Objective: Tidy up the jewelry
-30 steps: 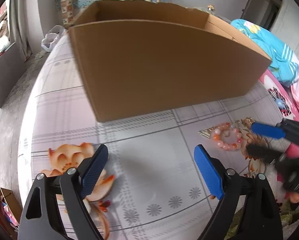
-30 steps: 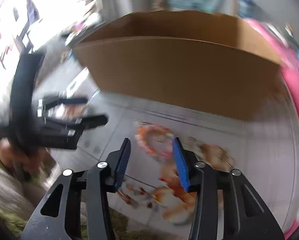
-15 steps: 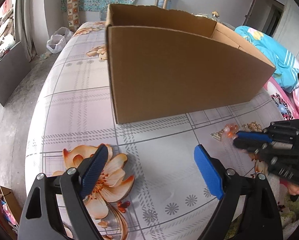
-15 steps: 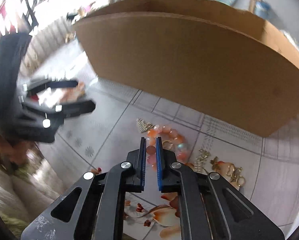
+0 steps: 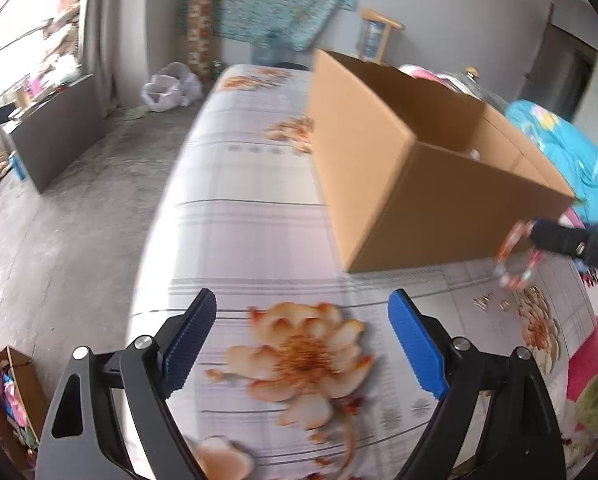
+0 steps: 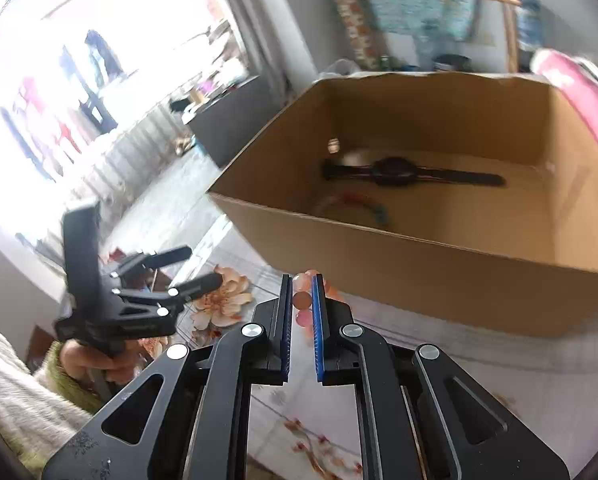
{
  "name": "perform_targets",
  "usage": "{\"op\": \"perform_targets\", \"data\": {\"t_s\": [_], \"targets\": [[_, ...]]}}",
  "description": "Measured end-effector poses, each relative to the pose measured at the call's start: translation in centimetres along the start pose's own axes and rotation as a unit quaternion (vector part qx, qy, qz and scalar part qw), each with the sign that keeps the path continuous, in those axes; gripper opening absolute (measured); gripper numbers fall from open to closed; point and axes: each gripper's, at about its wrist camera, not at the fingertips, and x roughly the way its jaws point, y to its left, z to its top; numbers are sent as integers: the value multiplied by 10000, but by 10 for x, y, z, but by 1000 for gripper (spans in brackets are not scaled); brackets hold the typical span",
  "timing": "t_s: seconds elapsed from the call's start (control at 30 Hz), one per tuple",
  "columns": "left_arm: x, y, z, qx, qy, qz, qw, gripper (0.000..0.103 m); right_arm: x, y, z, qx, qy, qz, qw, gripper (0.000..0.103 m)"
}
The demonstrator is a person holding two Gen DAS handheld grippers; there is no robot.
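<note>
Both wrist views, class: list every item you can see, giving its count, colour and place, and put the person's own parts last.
cardboard box: one, brown, open-topped, on the bed cover
watch: one, black, lying flat on the box floor
bracelet in box: one, pale with teal beads, blurred, near the box's front wall
bead bracelet: one, orange-pink, held in the right tongs, off the cover
small gold pieces: a few, on the cover in front of the box; count unclear
bed cover: one, grey check with orange flowers
plastic bag: one, white, on the floor
left tongs: blue pads, open, empty
right tongs: blue pads, shut on the bead bracelet
hand: one, gripping the left tongs' handle
</note>
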Motion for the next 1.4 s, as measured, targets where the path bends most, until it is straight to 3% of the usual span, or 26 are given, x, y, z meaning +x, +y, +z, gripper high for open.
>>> {"op": "perform_targets", "data": {"t_s": [0.1, 0.23, 0.37, 0.5, 0.7, 0.8, 0.9, 1.27, 1.4], "targets": [[-10, 9, -2, -98, -67, 160, 9998, 86, 26, 21, -5, -382, 128, -129, 9991, 8], [-21, 13, -5, -148, -112, 216, 9996, 86, 53, 39, -23, -652, 549, 95, 9963, 11], [-25, 5, -5, -73, -136, 133, 9998, 86, 35, 25, -34, -269, 479, 198, 9983, 28], [-25, -17, -3, 133, -138, -156, 9997, 86, -4, -3, -45, 350, 198, 36, 9992, 35], [-17, -77, -10, 743, 193, -904, 9929, 86, -41, -29, -74, 946, 31, -950, 9910, 62], [-9, -107, -18, 1108, 509, -1054, 9869, 86, -58, -37, -90, 1109, -22, -1893, 9756, 73], [-4, -131, -29, 1432, 785, -1036, 9811, 86, -63, -46, -103, 1173, 164, -2484, 9614, 78], [22, -156, -42, 1570, 1319, -412, 9779, 86, -44, -75, -119, 1231, 727, -3054, 9414, 81], [33, -158, -42, 1539, 1487, -256, 9765, 86, -40, -77, -119, 1141, 743, -3159, 9390, 89]]}}
